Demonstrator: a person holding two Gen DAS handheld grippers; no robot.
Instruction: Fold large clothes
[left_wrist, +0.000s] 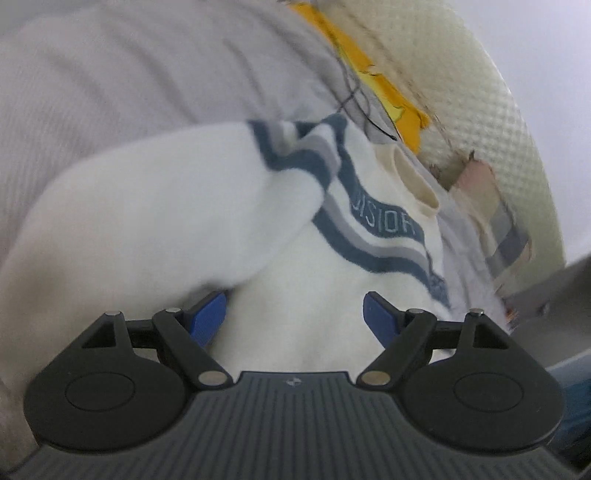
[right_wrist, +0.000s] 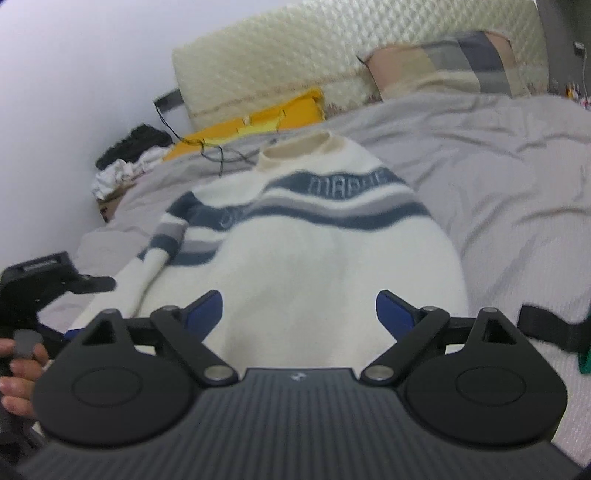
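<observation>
Both grippers, left gripper (left_wrist: 295, 314) and right gripper (right_wrist: 299, 312), hover jaws apart over the white striped sweater (right_wrist: 295, 258) on the grey bed (right_wrist: 498, 177), collar at twelve o'clock.

1. Sweater (right_wrist: 295, 258): cream-white, wavy blue and grey bands, beige collar.
2. Bedspread (right_wrist: 498, 177): pale grey.
3. Cushion (right_wrist: 258, 118), at 11 o'clock: yellow-orange.
4. Pillow (right_wrist: 443, 66), at 1 o'clock: checked beige, grey, navy.
5. Gripper fingers (right_wrist: 207, 310): blue pads, black arms.
</observation>
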